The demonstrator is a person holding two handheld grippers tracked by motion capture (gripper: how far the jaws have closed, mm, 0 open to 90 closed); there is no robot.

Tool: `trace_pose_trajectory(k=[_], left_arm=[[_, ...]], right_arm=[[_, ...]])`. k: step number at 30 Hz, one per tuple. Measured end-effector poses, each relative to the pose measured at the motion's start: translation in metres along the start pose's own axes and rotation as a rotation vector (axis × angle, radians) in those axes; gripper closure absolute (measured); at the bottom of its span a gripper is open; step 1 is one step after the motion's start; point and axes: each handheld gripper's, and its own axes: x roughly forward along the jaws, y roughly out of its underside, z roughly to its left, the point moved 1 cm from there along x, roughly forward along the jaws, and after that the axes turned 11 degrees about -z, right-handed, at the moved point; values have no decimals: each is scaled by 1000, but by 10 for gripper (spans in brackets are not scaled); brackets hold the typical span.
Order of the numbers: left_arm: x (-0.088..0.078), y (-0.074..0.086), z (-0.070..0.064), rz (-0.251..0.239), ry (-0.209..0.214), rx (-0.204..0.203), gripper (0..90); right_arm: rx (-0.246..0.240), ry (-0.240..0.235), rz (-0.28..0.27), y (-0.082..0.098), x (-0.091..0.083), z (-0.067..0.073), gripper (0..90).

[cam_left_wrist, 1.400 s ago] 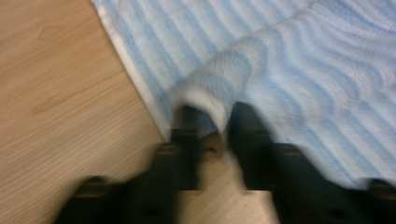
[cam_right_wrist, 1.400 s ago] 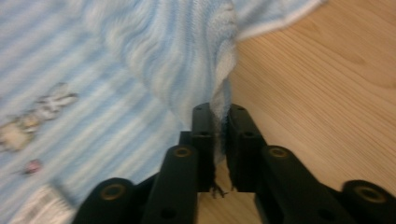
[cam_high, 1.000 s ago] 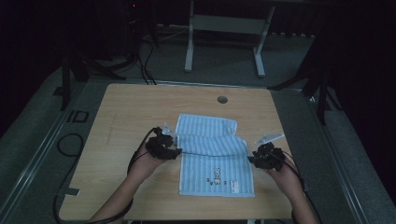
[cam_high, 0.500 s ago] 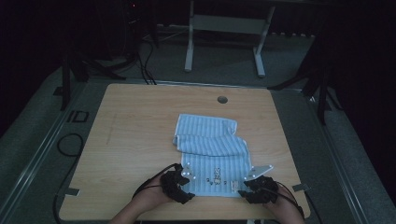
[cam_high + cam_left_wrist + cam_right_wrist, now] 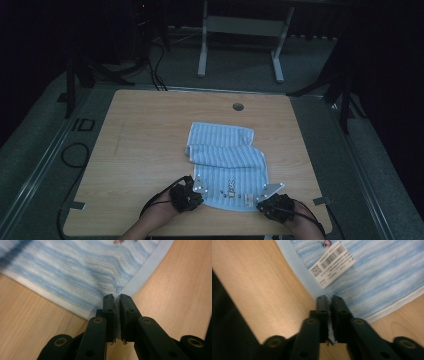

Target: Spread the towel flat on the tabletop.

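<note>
My left hand-held gripper (image 5: pixel 192 192) is pinched on the near left corner of the towel (image 5: pixel 227 162), its jaws having just been closing, cloth caught between them. My right hand-held gripper (image 5: pixel 267 200) is clamped the same way on the near right corner, also just closed. The blue striped towel lies on the bench (image 5: pixel 140 150), its far part folded over itself. A white barcode tag (image 5: pixel 332 263) sits on the cloth just ahead of my right jaws. A round hole (image 5: pixel 238 106) lies well beyond the towel; the wood around it is bare
</note>
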Motion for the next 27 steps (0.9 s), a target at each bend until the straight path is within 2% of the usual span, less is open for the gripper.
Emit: trace_pose_trajectory(k=[2, 4, 7, 10, 12, 15, 16, 17, 19, 20, 21, 22, 23, 24, 25, 26, 27], left_arm=[[-16, -2, -4, -29, 9, 2, 834], [-33, -2, -7, -66, 24, -16, 834], [-54, 2, -17, -80, 56, -12, 833], [-65, 10, -33, -51, 77, 17, 831], [-69, 16, -45, -25, 110, 29, 828], [-73, 26, -60, -4, 211, 6, 802], [-75, 29, -63, -1, 221, 13, 778], [-77, 31, -64, 1, 210, 17, 724], [-81, 32, -58, -4, 160, 14, 610], [-83, 32, -51, -17, 140, -11, 591], [-84, 31, -45, -30, 126, -37, 591], [-84, 30, -38, -38, 108, -35, 590], [-84, 29, -32, -41, 92, -39, 591], [-84, 29, -32, -41, 92, -39, 592], [-79, 25, -19, -40, 72, -46, 592], [-76, 24, -12, -40, 68, -53, 613], [-72, 22, -4, -41, 63, -63, 626]], right_arm=[[-1, -2, -30, -3, -10, 3, 860], [-6, 1, -63, -6, -22, 7, 861], [-6, -22, -118, -7, -39, 17, 863], [-8, -54, -152, -6, -53, 31, 862], [-10, -77, -155, -3, -58, 41, 862], [-12, -130, -139, 3, -58, 57, 850], [-17, -146, -138, 6, -58, 62, 826], [-14, -153, -145, 7, -58, 65, 815], [0, -145, -168, 7, -62, 62, 734], [11, -124, -185, 5, -64, 57, 742], [26, -103, -195, 3, -65, 51, 746], [31, -84, -199, 0, -65, 43, 748], [32, -65, -204, -2, -64, 36, 791], [32, -65, -204, -2, -64, 36, 791], [34, -42, -208, -5, -63, 27, 810], [53, -17, -199, -12, -57, 7, 896], [61, -7, -197, -15, -52, -3, 897]])
